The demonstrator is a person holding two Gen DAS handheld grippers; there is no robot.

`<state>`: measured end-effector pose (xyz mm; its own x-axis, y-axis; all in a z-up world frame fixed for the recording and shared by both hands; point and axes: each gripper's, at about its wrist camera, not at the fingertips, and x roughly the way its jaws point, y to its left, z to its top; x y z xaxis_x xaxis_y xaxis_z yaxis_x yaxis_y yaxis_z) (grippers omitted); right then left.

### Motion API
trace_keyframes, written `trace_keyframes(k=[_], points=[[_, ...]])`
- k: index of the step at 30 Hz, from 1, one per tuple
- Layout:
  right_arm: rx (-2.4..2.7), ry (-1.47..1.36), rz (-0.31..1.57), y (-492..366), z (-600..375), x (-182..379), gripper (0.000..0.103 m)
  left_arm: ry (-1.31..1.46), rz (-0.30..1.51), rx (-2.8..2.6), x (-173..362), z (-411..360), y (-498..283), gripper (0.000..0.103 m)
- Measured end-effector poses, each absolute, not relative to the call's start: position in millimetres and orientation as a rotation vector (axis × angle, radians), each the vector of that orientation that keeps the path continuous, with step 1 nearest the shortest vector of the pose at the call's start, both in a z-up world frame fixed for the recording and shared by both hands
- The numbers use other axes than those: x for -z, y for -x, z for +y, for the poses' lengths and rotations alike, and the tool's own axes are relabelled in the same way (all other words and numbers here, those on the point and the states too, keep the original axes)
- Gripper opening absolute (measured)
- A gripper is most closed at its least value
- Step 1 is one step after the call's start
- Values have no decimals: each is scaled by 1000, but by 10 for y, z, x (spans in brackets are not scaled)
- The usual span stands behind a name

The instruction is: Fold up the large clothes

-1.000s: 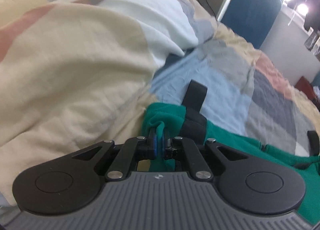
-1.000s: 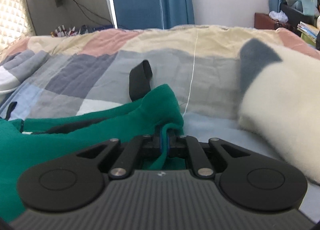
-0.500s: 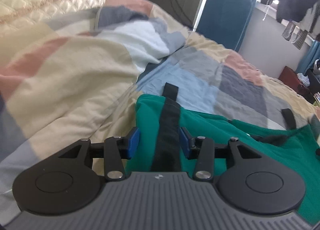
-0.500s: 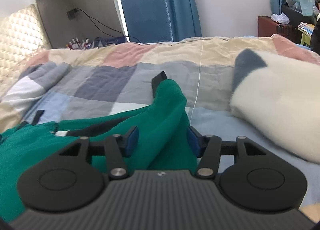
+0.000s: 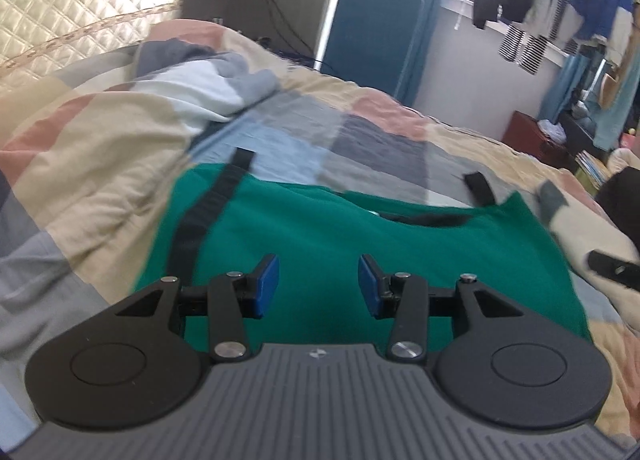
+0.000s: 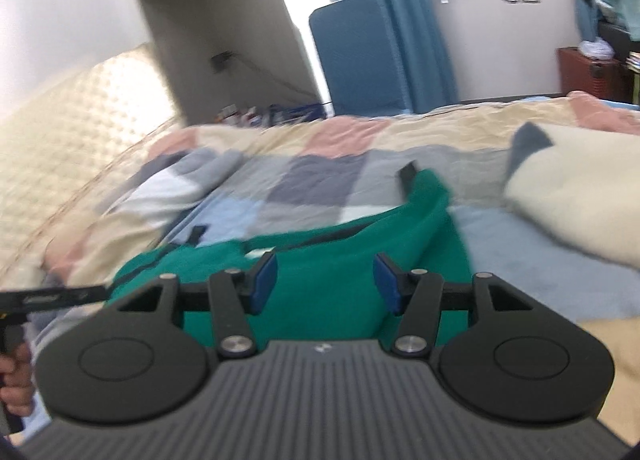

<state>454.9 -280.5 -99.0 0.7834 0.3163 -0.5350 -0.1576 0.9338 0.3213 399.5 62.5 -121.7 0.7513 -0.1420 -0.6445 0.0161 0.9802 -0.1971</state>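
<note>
Green garment [image 5: 360,244] flat on patchwork quilt [image 5: 100,164]

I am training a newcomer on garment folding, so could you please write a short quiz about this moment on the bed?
1. True or false: the left gripper is clamped on the green garment.
2. Multiple choice: the green garment lies on (A) a bare wooden floor, (B) a patchwork quilt, (C) a chair.
3. Fill in: the trim strips on the garment, such as the black strap along its left side, are ____ in colour.

Key
1. False: its blue pads stand apart with nothing between them, as do those of the right gripper.
2. B.
3. Black.
</note>
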Motion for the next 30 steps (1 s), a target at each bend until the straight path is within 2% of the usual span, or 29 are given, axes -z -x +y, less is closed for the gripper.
trace_keyframes(k=[10, 17, 22, 30], points=[[-380, -205, 645, -4538, -2395, 1265, 56, 79, 715, 110, 1413, 153, -3908, 50], [-411, -74, 764, -4645, -2124, 1576, 56, 25, 773, 110, 1726, 100, -3925, 49], [-406, -26, 774, -4630, -2051, 1691, 57, 37, 767, 86, 1903, 74, -3902, 49], [-393, -160, 768, -4551, -2220, 1599, 58, 120, 700, 108, 1784, 246, -3730, 51]])
